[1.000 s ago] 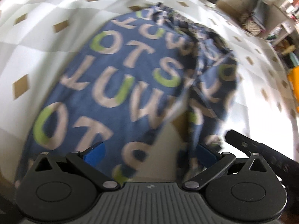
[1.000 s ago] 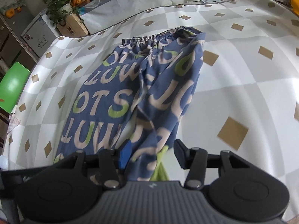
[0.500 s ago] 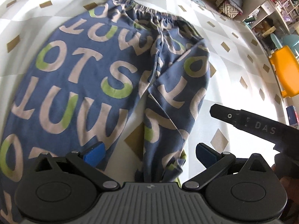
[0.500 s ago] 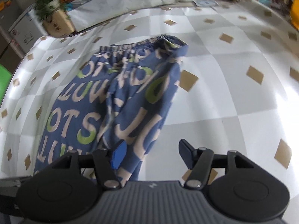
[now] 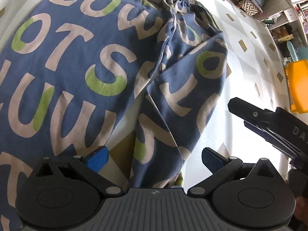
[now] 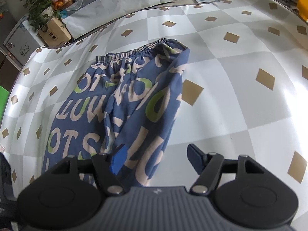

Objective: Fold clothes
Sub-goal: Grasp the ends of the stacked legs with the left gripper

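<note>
The blue letter-printed trousers lie spread on the checked tablecloth, waistband at the far end from both grippers. The right gripper has just been opening; its jaws stand apart over the nearer leg, apparently not pressing the cloth. The left gripper is spread wide, that leg running between its fingers.

Trousers on cloth-covered surface, both grippers over the leg end.

Trousers lie flat on the tablecloth, waistband at the far end, legs toward me. One leg runs between my left gripper fingers; my right gripper sits just right of it. Potted plant and box stand beyond the far-left edge, probably on a separate counter.
</note>
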A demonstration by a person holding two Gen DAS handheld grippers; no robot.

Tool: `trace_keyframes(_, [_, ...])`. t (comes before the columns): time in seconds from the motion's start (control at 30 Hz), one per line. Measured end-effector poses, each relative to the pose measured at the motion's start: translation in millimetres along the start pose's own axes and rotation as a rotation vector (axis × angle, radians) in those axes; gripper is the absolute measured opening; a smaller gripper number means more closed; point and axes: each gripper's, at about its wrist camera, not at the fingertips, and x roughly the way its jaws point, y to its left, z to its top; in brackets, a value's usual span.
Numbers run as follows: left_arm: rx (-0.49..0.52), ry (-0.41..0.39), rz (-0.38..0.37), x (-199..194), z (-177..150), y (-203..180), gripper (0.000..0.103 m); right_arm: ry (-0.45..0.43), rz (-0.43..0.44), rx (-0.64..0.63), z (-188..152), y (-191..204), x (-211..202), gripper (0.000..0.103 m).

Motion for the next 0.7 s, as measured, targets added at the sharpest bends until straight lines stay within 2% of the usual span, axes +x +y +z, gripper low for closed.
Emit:
trace_keyframes(0.17, [-0.083,0.022,-0.042,3.2,8.5,6.2,0.103,0.007,0.044,0.031,5.5,2.3,-1.8,0.069])
trace_keyframes(0.4, [-0.186,0.025,-0.127,2.9,12.8,17.3,0.103,-0.012,0.024,-0.01,9.7,10.3,-6.7,0.07])
trace_keyframes(0.53, [-0.194,0.02,-0.168,-1.1,12.7,16.0,0.101,-0.011,0.042,-0.006,11.5,11.2,-8.1,0.07])
trace_keyframes(0.7, [-0.162,0.009,-0.18,-2.3,13.1,12.0,0.101,-0.007,0.05,0.004,12.7,9.9,-9.2,0.07])
